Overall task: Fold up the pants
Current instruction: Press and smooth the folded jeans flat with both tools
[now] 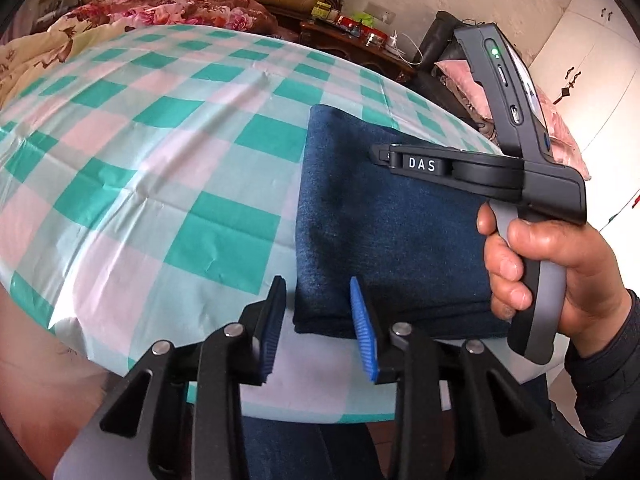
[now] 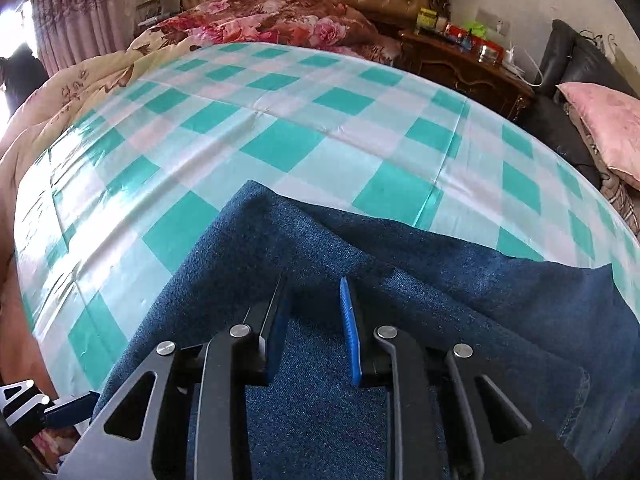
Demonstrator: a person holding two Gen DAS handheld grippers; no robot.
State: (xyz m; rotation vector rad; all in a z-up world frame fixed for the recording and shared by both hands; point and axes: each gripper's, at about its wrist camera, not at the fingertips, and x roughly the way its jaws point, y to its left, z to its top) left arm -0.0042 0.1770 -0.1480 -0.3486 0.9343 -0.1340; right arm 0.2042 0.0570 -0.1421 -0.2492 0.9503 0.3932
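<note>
Dark blue pants lie folded in a rectangular stack near the front edge of the checked table; they also fill the lower right wrist view. My left gripper is open and empty, its blue pads astride the stack's near left corner, just above it. My right gripper is open and empty, hovering low over the pants. In the left wrist view the right gripper's body is held in a hand above the stack's right side.
A green, pink and white checked cloth covers the table. Behind it stand a bed with floral bedding, a wooden nightstand with small items, and a dark chair with a pink pillow.
</note>
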